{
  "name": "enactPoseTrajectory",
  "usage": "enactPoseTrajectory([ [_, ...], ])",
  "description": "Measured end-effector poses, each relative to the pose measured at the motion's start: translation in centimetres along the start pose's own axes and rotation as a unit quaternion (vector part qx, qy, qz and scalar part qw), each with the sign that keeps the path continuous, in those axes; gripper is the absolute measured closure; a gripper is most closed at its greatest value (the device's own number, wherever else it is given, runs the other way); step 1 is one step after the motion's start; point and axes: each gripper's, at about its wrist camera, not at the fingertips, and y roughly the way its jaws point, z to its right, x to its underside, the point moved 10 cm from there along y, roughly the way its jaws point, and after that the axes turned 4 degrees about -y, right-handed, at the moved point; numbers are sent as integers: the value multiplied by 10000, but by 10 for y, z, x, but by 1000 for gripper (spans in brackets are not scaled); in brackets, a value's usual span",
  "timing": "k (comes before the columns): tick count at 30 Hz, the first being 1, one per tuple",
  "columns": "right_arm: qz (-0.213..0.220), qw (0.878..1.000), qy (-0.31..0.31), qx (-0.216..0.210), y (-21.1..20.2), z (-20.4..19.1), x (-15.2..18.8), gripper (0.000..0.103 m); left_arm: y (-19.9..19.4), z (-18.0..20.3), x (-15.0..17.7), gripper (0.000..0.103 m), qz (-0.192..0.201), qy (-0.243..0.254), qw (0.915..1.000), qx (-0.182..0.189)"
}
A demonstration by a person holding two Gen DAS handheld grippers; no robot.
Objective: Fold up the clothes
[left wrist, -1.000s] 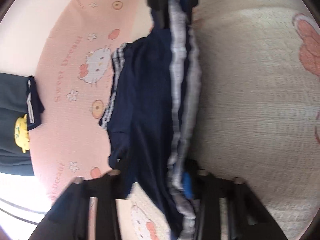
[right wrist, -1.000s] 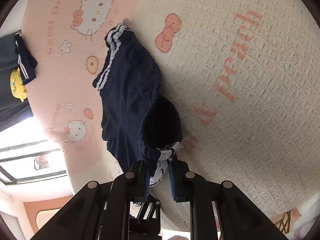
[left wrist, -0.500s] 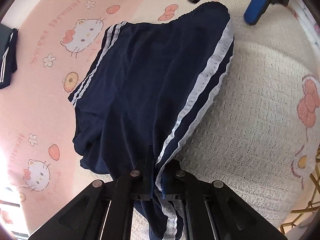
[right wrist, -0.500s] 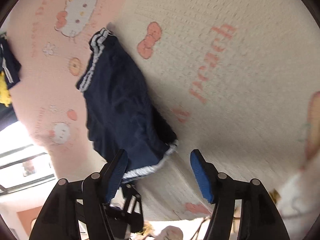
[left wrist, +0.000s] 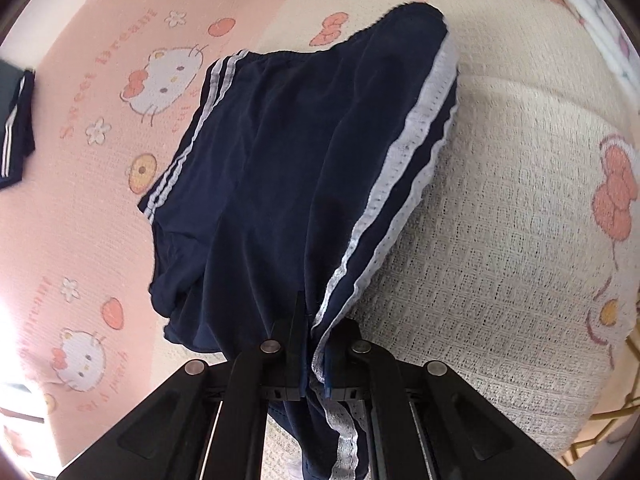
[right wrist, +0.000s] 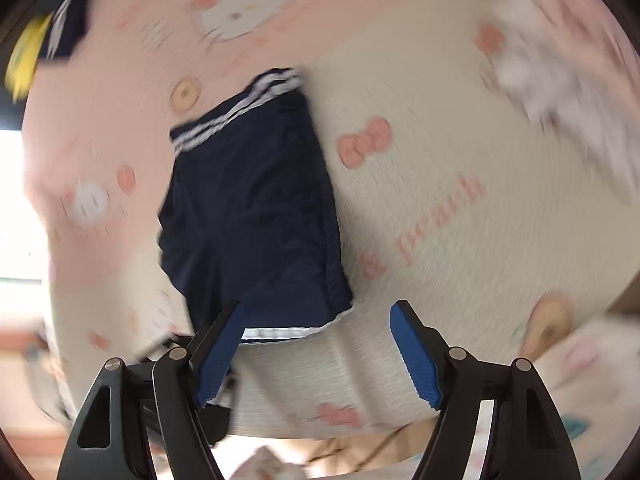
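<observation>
My left gripper [left wrist: 316,344] is pinched tight on one corner of the navy shorts [left wrist: 296,184], right where a white mesh side stripe [left wrist: 404,184] meets the hem. The shorts lie spread on the pink and cream blanket [left wrist: 520,240], trailing away from that held corner. My right gripper [right wrist: 316,344] hovers above the edge of the shorts farthest from my left gripper, its blue pads [right wrist: 416,360] opening wide with nothing between them. The fabric looks thin, light and limp, likely slippery, so it should sag and slide. I judge the firm waistband and hem corners the best places to grip.
</observation>
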Motion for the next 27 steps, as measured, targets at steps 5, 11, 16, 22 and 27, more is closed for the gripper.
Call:
enactPoseTrajectory([
  [5, -267, 9827, -1614, 871, 5, -9, -1, 29, 1, -3, 0, 101, -103, -228, 9992, 315],
  [11, -432, 9356, -3053, 1722, 16, -5, 2, 29, 2, -5, 0, 100, -204, -498, 9963, 669],
  [16, -226, 9033, -3880, 1814, 18, -12, 13, 29, 1, -5, 2, 100, -229, -696, 9936, 859],
  [22, 44, 8191, -5279, 2245, 26, -31, 36, 29, 2, -8, 2, 100, -233, -798, 9902, 1118],
  [27, -158, 7682, -5937, 2391, 39, -40, 57, 29, 4, -12, 2, 100, -335, -963, 9849, 1398],
])
